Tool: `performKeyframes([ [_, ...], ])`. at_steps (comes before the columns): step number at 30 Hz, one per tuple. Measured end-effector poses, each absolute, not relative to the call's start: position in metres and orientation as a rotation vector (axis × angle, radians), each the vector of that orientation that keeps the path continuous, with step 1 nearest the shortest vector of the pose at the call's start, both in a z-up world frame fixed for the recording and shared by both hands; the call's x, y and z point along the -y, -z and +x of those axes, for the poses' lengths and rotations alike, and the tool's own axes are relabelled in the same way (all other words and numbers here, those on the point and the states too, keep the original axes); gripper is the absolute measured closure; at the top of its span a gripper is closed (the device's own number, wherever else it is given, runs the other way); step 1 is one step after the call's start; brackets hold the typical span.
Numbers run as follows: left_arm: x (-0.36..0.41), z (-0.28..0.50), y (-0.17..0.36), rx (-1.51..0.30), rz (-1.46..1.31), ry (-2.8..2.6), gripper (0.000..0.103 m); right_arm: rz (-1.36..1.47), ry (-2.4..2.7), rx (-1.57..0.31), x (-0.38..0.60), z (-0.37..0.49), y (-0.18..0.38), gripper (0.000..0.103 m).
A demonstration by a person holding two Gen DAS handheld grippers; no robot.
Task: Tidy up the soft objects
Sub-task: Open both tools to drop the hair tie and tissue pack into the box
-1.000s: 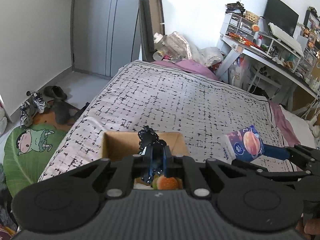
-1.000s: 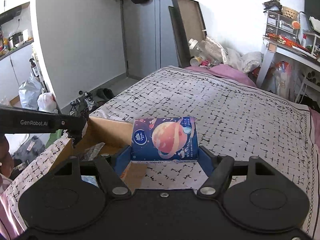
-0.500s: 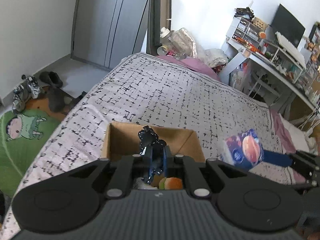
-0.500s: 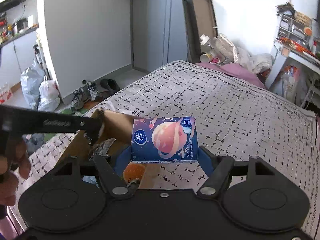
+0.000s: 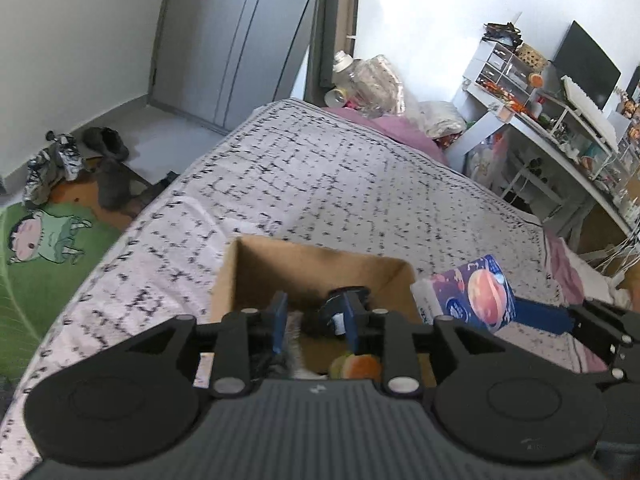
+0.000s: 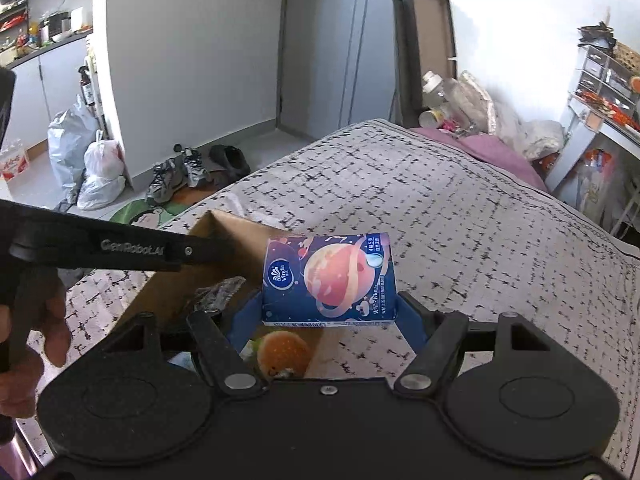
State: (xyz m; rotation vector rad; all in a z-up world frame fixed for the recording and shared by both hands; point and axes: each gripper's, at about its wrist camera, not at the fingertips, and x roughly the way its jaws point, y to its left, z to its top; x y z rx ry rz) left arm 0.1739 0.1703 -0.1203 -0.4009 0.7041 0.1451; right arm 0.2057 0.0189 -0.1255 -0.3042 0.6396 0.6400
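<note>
A brown cardboard box (image 5: pixel 312 264) sits on the patterned bed near its front edge. My left gripper (image 5: pixel 316 320) is open above the box; a black soft object (image 5: pixel 340 300) lies just below, beside its right finger. A burger-shaped soft toy (image 5: pixel 356 366) lies in the box, also in the right wrist view (image 6: pixel 282 354). My right gripper (image 6: pixel 330 312) is shut on a blue tissue pack (image 6: pixel 329 280) with an orange planet print, held over the box's right edge (image 6: pixel 224 248). The pack shows in the left wrist view (image 5: pixel 472 296).
The bed cover (image 5: pixel 340 176) stretches far ahead. Shoes (image 5: pixel 56 164) and a green cartoon rug (image 5: pixel 40 240) lie on the floor to the left. A cluttered desk (image 5: pixel 560 148) stands at right. Bags (image 6: pixel 92 160) sit by the wall.
My left gripper has opened and let go of the black soft object, which dropped toward the box. My right gripper carried the tissue pack closer over the box.
</note>
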Motion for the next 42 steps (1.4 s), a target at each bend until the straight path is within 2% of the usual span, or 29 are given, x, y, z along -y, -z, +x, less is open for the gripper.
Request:
performKeyframes([
  [8,-0.181,0.152,0.113,-0.664,-0.381,-0.194,0.049,-0.305,-0.685,-0.626,-0.039,0.206,0.124,0.032],
  [10,-0.182,0.149,0.111,-0.666,-0.377,-0.197,0.046,-0.291,-0.723,-0.609,-0.043,0.206,0.123,0.030],
  [12,-0.183,0.147,0.108,-0.668,-0.373,-0.199,0.045,-0.291,-0.749,-0.603,-0.045,0.205,0.124,0.019],
  [14,-0.181,0.144,0.104,-0.670,-0.370,-0.209,0.043,-0.303,-0.736,-0.600,-0.045,0.204,0.124,0.018],
  [20,-0.172,0.139,0.097,-0.677,-0.344,-0.214,0.027,-0.269,-0.716,-0.608,-0.016,0.197,0.119,0.018],
  [26,-0.155,0.136,0.090,-0.720,-0.295,-0.187,0.026,-0.207,-0.687,-0.622,0.017,0.190,0.110,0.015],
  [30,-0.143,0.130,0.084,-0.736,-0.267,-0.184,0.019,-0.193,-0.685,-0.621,0.035,0.183,0.101,0.010],
  [42,-0.103,0.117,0.048,-0.765,-0.181,-0.190,0.010,-0.104,-0.654,-0.609,0.085,0.167,0.077,0.000],
])
